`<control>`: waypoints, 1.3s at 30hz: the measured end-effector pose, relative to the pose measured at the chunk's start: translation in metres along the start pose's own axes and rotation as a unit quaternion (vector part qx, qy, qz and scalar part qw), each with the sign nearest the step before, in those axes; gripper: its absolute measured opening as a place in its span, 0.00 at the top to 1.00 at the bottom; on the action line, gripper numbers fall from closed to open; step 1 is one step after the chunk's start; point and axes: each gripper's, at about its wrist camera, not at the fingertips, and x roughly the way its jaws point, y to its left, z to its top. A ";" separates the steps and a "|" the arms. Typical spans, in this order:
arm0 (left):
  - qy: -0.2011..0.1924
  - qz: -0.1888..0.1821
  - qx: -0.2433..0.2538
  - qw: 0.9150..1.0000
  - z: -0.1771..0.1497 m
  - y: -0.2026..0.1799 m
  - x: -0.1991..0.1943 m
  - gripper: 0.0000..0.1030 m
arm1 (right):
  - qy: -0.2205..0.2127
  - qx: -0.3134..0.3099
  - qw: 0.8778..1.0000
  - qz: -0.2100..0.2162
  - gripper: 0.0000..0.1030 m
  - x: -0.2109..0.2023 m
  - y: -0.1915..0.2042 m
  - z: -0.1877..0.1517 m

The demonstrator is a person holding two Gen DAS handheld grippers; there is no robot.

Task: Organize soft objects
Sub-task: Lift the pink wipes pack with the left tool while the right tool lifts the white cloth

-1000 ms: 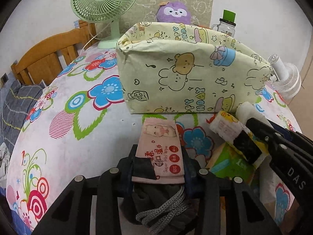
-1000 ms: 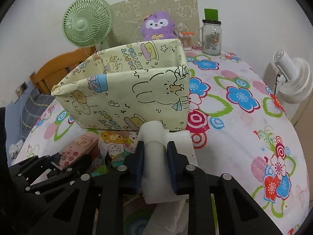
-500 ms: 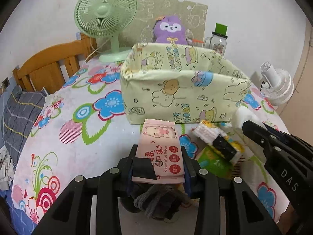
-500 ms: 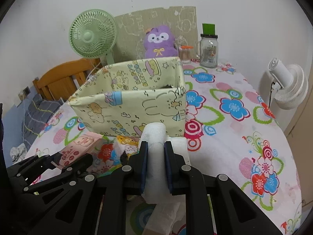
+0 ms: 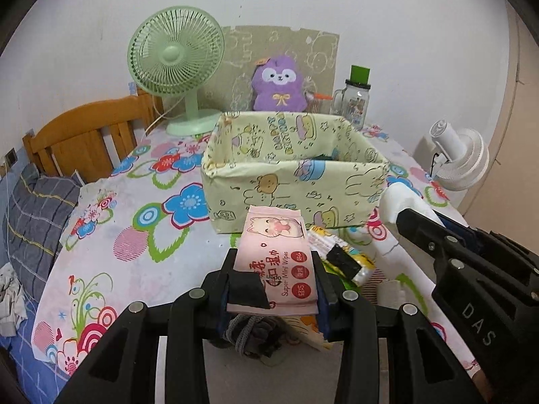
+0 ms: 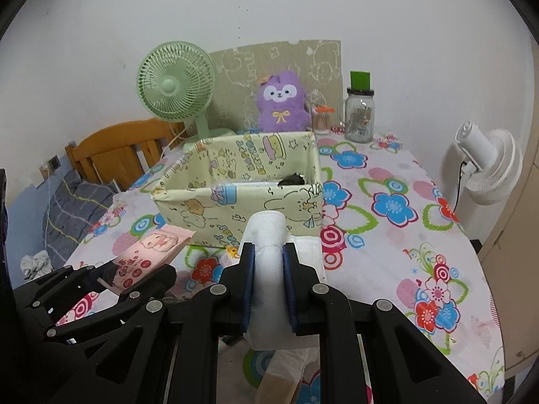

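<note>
My left gripper (image 5: 273,262) is shut on a pink wet-wipes pack (image 5: 276,252) and holds it raised in front of the yellow cartoon-print fabric box (image 5: 293,181). My right gripper (image 6: 267,259) is shut on a white folded towel (image 6: 267,235), also raised near the box (image 6: 235,195). The pink pack (image 6: 148,252) shows at left in the right wrist view, and the towel (image 5: 399,198) at right in the left wrist view. A dark item (image 6: 293,179) lies inside the box. A grey knitted item (image 5: 249,331) and small packets (image 5: 340,252) lie on the table below.
A green fan (image 5: 175,67), a purple plush (image 5: 279,84), a glass jar (image 5: 355,101) and cardboard stand behind the box. A white fan (image 5: 458,158) is at the right edge. A wooden chair (image 5: 84,134) stands at the left of the floral tablecloth (image 5: 134,235).
Both grippers have risen and drawn back from the box with their loads; the box now looks smaller and its inside is visible.
</note>
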 end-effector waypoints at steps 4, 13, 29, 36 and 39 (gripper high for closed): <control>-0.012 -0.003 0.003 1.000 0.001 -0.003 -0.011 0.62 | -0.012 0.000 1.000 0.002 0.81 -0.011 0.004 0.001; -0.030 -0.002 0.005 1.000 0.007 -0.004 -0.030 0.62 | -0.024 -0.006 1.000 0.003 0.81 -0.030 0.012 0.006; -0.064 0.003 0.003 0.998 0.031 -0.005 -0.058 0.62 | -0.046 -0.018 0.999 -0.001 0.81 -0.055 0.020 0.029; -0.072 0.001 0.003 0.997 0.045 -0.004 -0.060 0.62 | -0.051 -0.019 0.999 -0.004 0.81 -0.057 0.021 0.041; -0.074 0.002 0.003 0.997 0.051 -0.003 -0.060 0.62 | -0.051 -0.019 0.999 -0.003 0.81 -0.056 0.020 0.046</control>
